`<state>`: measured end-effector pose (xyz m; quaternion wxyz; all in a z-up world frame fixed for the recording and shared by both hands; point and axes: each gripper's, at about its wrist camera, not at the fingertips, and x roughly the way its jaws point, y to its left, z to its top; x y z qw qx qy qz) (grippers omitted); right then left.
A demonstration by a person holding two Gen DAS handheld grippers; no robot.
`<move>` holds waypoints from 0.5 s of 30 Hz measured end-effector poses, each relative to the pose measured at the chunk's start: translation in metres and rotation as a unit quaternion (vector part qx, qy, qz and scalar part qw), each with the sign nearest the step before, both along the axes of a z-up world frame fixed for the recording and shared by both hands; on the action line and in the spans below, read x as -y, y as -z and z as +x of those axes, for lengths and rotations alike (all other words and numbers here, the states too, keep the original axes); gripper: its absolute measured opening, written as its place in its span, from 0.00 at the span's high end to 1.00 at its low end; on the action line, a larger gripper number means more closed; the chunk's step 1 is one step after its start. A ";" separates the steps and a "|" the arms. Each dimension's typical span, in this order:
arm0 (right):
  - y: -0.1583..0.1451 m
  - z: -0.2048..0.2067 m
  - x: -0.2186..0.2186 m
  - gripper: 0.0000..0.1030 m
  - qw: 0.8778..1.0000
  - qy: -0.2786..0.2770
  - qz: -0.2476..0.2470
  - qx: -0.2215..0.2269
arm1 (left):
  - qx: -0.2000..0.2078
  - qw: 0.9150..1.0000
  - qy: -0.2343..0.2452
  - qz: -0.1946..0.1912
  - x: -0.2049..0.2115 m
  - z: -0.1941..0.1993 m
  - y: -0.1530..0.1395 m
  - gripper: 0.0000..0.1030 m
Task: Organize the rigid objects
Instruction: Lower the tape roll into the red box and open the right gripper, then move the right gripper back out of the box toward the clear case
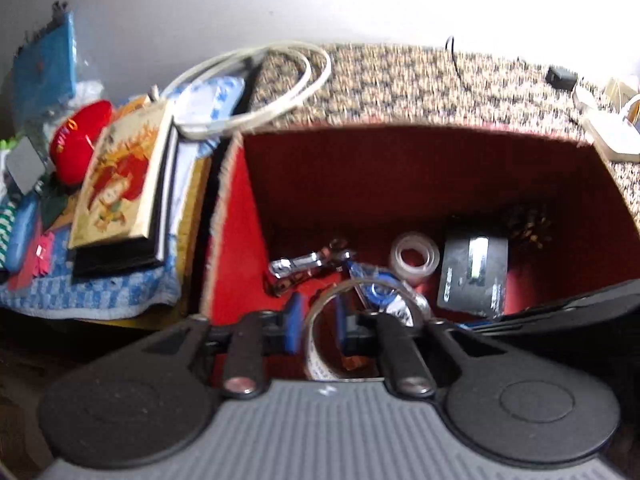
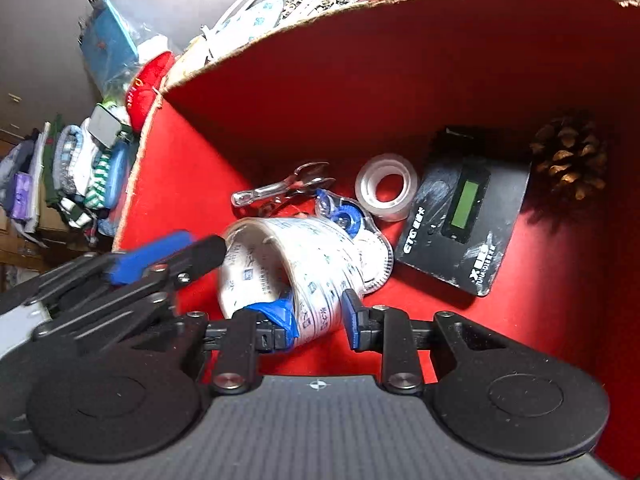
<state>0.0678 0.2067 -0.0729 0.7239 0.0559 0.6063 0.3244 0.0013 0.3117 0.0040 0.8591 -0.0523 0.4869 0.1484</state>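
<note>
We noted a matt red box lining (image 2: 400,80), glossy clear plastic tape (image 2: 386,188), shiny metal pliers (image 2: 280,190), and a rough pinecone (image 2: 570,158).

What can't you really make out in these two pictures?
Left wrist view: blur smears the lettering on the black device and the pine cone to a dark patch.
Left wrist view: the left gripper hides the lower half of the printed tape roll.
Right wrist view: the printed tape roll covers part of the blue tape dispenser.
Right wrist view: the fabric pile is cut off by the left edge, too small to sort out.
</note>
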 end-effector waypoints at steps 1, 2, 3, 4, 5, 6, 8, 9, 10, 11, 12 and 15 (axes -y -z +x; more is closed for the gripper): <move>0.002 0.000 0.003 0.91 1.000 0.003 0.011 -0.003 | 0.012 1.000 -0.003 0.011 0.001 -0.004 -0.005 0.72; 0.002 0.000 0.006 0.91 1.000 0.005 0.019 -0.004 | 0.022 1.000 -0.005 0.019 0.001 -0.008 -0.010 0.59; 0.001 -0.001 0.009 0.91 1.000 0.009 0.028 -0.004 | 0.030 0.999 -0.008 0.022 0.001 -0.011 -0.014 0.49; 0.000 -0.002 0.010 0.91 0.999 0.013 0.036 -0.002 | 0.036 0.999 -0.008 0.021 0.001 -0.013 -0.017 0.48; -0.002 -0.003 0.013 0.91 0.999 0.017 0.042 0.002 | 0.039 0.999 -0.007 0.018 0.001 -0.014 -0.018 0.48; -0.006 -0.005 0.017 0.91 0.999 0.022 0.048 0.010 | 0.041 0.999 -0.007 0.017 0.001 -0.014 -0.020 0.48; -0.015 -0.009 0.019 0.91 0.998 0.033 0.047 0.041 | 0.042 0.999 -0.005 0.020 0.006 -0.013 -0.023 0.48; -0.021 -0.013 0.023 0.91 0.996 0.037 0.043 0.062 | 0.042 0.999 -0.005 0.023 0.009 -0.013 -0.023 0.48; -0.026 -0.016 0.027 0.91 0.995 0.040 0.040 0.082 | 0.043 0.999 -0.005 0.025 0.013 -0.013 -0.025 0.48; -0.031 -0.019 0.032 0.91 0.994 0.042 0.037 0.098 | 0.045 0.999 -0.005 0.026 0.017 -0.014 -0.025 0.47; -0.036 -0.021 0.036 0.91 0.992 0.045 0.036 0.110 | 0.047 0.999 -0.004 0.025 0.021 -0.015 -0.026 0.45; -0.046 -0.026 0.054 0.91 0.989 0.061 0.040 0.128 | 0.050 0.998 0.000 0.024 0.036 -0.016 -0.028 0.42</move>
